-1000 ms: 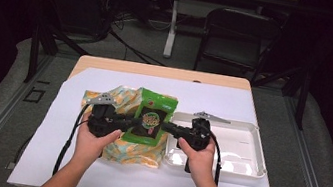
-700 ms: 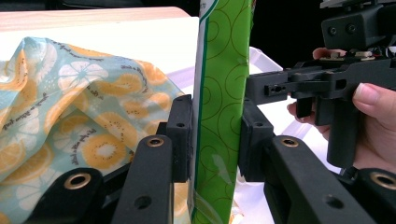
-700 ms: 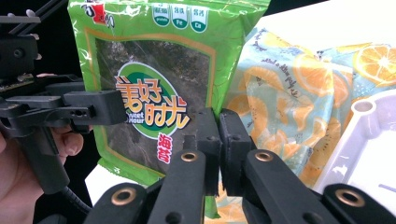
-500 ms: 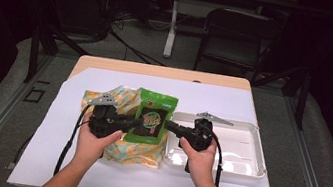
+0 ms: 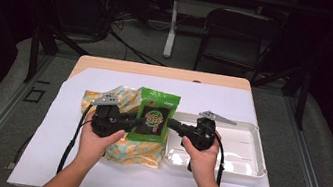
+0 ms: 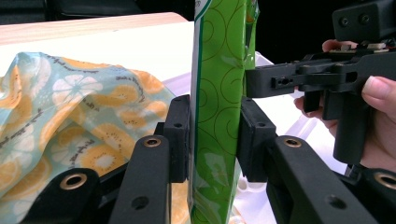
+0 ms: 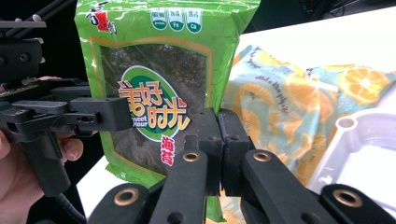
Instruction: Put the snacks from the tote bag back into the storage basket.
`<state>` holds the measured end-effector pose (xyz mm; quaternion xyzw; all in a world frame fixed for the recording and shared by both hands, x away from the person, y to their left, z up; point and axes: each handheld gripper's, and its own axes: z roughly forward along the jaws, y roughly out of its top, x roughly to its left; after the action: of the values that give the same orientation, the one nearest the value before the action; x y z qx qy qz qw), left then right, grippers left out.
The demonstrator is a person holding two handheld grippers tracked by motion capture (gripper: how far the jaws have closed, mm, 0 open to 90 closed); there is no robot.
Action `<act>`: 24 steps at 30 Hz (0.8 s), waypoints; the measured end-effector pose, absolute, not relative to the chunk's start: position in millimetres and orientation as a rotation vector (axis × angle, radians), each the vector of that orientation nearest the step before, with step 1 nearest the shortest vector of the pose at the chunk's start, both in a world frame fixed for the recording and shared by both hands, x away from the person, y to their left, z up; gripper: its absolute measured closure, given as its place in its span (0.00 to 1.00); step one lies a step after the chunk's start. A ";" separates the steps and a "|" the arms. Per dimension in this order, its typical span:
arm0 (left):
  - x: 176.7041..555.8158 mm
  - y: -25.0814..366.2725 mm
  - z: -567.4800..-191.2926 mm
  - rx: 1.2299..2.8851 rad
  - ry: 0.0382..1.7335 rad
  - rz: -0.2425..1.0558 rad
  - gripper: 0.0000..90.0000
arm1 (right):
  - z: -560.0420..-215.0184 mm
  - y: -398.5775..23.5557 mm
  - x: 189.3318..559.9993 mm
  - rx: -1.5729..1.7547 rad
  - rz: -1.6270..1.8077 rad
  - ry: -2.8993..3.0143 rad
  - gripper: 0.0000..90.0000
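Note:
A green seaweed snack packet (image 5: 153,114) stands upright above a fruit-print cloth (image 5: 137,152), held between both grippers. My left gripper (image 5: 137,122) comes in from the left. In the left gripper view its pads (image 6: 180,140) press both faces of the packet (image 6: 217,93). Its jaws have just eased a little wider, with the packet still between them. My right gripper (image 5: 172,124) comes in from the right. In the right gripper view its jaws are shut together (image 7: 219,140), pinching the packet's (image 7: 159,70) lower right edge.
A white plastic tray (image 5: 246,151) lies on the white sheet to the right of the cloth, under the right hand. The cloth (image 7: 289,102) lies crumpled behind and below the packet. A dark chair and cables stand beyond the table's far edge.

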<state>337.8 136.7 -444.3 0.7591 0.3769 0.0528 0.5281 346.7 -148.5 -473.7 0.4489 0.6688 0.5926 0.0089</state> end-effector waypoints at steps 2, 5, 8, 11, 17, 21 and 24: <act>340.3 133.7 -444.6 1.822 0.897 0.131 0.76 | -471.8 -150.5 347.4 1.398 1.832 2.090 0.99; 346.5 126.8 -445.2 1.834 0.897 0.130 0.76 | -470.1 -155.1 349.5 1.385 1.791 2.095 0.99; 352.8 117.7 -446.5 1.822 0.900 0.112 0.76 | -468.8 -162.4 352.3 1.401 1.775 2.084 0.99; 360.0 106.0 -447.0 1.830 0.896 0.117 0.75 | -466.3 -172.2 355.1 1.408 1.747 2.074 0.99; 372.0 80.4 -446.6 1.846 0.888 0.138 0.73 | -462.4 -191.5 359.4 1.425 1.697 2.029 0.99; 377.4 66.8 -446.6 1.842 0.891 0.142 0.73 | -461.1 -203.3 362.0 1.449 1.684 2.008 0.99; 381.8 57.7 -447.7 1.840 0.896 0.139 0.72 | -460.2 -210.4 363.0 1.458 1.666 1.992 0.99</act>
<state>381.8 57.7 -447.7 0.7671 0.3734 0.0578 0.5185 363.0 -210.4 -460.2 0.4878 0.6668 0.5574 0.0817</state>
